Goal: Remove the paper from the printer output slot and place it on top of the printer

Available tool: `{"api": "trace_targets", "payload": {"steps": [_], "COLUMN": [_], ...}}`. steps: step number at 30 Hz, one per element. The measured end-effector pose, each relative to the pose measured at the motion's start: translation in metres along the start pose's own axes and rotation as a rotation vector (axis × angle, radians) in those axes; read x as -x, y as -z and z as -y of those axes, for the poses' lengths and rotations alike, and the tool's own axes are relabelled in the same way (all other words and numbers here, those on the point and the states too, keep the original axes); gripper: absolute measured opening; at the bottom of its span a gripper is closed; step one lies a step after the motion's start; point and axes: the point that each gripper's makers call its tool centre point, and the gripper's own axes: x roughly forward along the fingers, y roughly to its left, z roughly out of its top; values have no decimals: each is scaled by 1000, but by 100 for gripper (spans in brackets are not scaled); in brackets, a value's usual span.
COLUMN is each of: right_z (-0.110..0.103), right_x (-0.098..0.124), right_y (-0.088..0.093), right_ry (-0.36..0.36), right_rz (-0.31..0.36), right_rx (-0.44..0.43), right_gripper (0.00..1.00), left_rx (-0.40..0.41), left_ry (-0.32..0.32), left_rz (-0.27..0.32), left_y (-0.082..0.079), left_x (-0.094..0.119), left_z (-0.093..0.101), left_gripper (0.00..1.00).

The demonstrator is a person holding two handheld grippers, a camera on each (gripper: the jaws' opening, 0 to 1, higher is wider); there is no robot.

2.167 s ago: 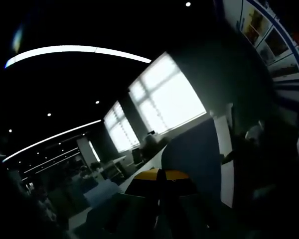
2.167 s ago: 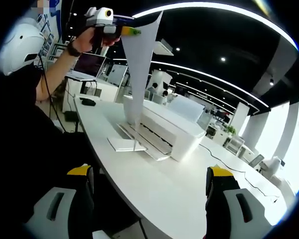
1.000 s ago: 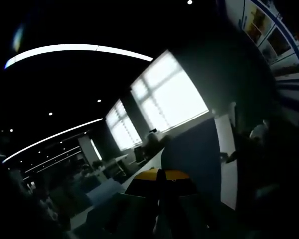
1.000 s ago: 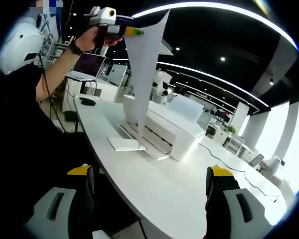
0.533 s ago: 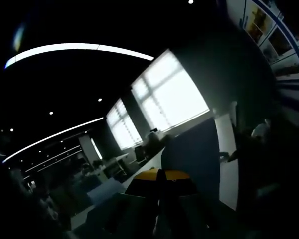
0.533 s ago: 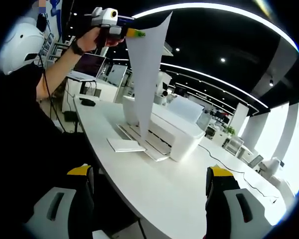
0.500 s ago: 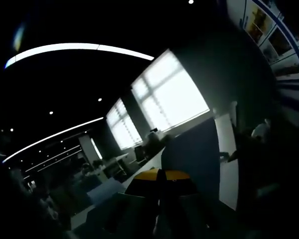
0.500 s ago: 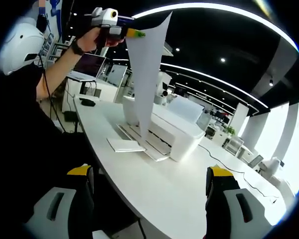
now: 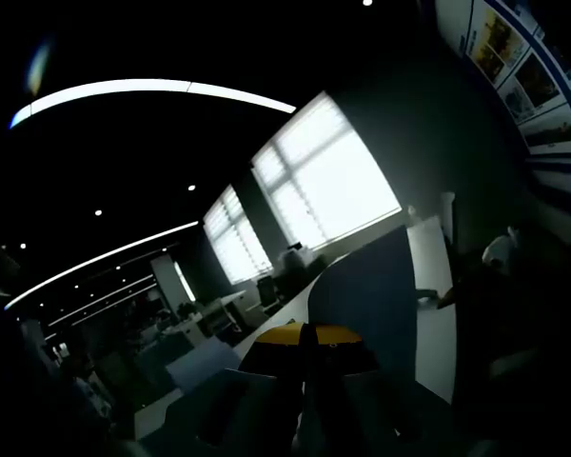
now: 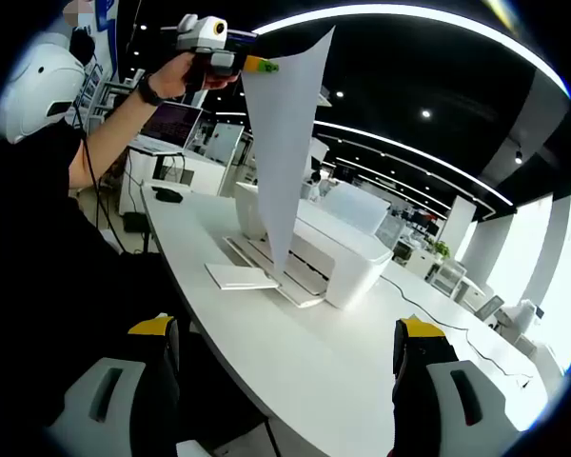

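Observation:
In the right gripper view a person's hand holds my left gripper [image 10: 257,65] high above the table, shut on the top corner of a white paper sheet [image 10: 287,143]. The sheet hangs down almost vertically, its lower tip in front of the white printer [image 10: 338,257], above the extended output tray [image 10: 240,277]. My right gripper [image 10: 285,381] stands wide open at the bottom, with nothing between its yellow-tipped jaws. In the dark left gripper view the left gripper [image 9: 305,335] has its jaws pressed together, and the paper [image 9: 366,300] shows as a dim backlit sheet rising from them.
The printer stands on a long white table [image 10: 343,367]. A laptop [image 10: 171,124] and a small black object [image 10: 168,195] lie toward the far left end. A cable [image 10: 447,314] runs along the table right of the printer. A person in dark clothes [image 10: 48,219] stands at left.
The left gripper and the paper have drifted slightly right and up, and the sheet's lower tip has swung from the output tray toward the printer body. The right gripper stays still and open.

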Motion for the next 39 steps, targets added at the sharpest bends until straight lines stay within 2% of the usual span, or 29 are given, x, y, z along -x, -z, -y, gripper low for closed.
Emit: {"api": "trace_targets", "payload": {"steps": [39], "right_z": [0], "right_x": [0], "right_y": [1], "right_ry": [-1], "right_rz": [-2], "right_rx": [3], "right_gripper": [88], "left_rx": [4], "left_ry": [7], "left_rz": [-5], "left_y": [1], "left_x": [-3], "left_z": [1], "left_gripper": [6]}}
